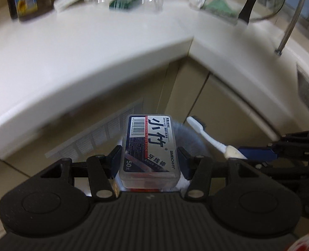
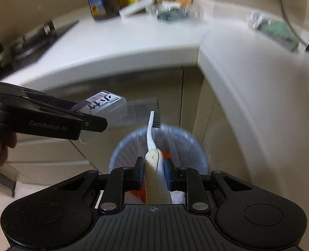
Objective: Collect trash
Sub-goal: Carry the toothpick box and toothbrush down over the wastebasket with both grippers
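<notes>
the left gripper (image 1: 150, 156) holds a clear floss pick box (image 1: 150, 146) between its two fingers. the fingers press on the long sides of the box. the box has a bar code and big dark letters on its label. in the right wrist view the left gripper (image 2: 96, 123) comes in from the left side and the box (image 2: 104, 104) sticks out of its tip.

the right gripper (image 2: 153, 167) is nearly closed and holds a white toothbrush (image 2: 152, 146) by its thick handle. the brush end with dark bristles points away from the gripper. in the left wrist view the toothbrush (image 1: 204, 138) shows just to the right of the box.

the trash bin (image 2: 187, 144) is round with a light blue bag in it. it stands on the floor by the cupboard doors, under the edge of the white counter (image 1: 91, 48). the toothbrush is right above the bin. the box is above the bin's left back rim, or just beside it. something orange lies in the bin.

at the back of the counter, far from the bin, stand dark bottles (image 2: 96, 2) and blurry small things.
</notes>
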The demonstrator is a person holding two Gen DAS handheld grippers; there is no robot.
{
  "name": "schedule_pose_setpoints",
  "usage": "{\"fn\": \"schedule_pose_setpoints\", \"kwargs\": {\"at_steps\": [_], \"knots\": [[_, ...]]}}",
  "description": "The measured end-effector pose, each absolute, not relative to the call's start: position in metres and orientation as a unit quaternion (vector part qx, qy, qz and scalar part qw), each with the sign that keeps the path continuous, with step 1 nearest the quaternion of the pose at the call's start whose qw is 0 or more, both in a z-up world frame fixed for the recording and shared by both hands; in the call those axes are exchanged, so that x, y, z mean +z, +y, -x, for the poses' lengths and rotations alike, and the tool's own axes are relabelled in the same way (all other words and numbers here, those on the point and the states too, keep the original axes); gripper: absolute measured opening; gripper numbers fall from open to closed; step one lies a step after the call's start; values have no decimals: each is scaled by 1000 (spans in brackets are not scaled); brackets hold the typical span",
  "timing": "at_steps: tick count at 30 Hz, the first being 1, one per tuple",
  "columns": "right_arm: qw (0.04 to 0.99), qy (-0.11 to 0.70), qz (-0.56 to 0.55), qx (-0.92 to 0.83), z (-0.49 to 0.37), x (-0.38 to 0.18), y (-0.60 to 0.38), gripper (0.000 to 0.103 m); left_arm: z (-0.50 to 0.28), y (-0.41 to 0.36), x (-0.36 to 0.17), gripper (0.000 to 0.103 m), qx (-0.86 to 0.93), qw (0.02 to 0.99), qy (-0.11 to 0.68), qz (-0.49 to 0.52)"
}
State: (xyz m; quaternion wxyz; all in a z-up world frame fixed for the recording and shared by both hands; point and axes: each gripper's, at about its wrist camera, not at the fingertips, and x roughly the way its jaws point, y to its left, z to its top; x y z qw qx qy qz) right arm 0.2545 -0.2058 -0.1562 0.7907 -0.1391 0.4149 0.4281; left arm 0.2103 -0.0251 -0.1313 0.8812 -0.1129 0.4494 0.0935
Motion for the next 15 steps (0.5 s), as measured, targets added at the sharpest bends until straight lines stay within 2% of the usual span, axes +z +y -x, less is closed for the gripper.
{"fn": "schedule_pose_setpoints", "kwargs": {"at_steps": [5, 15], "knots": [[777, 449, 143, 416, -267, -191, -200, 21, -217, -25, -170, 52, 105, 859, 485, 126], [769, 460, 178, 406, -280, -240, -191, 21, -234, -21, -224, 52, 116, 828, 527, 152]]}}
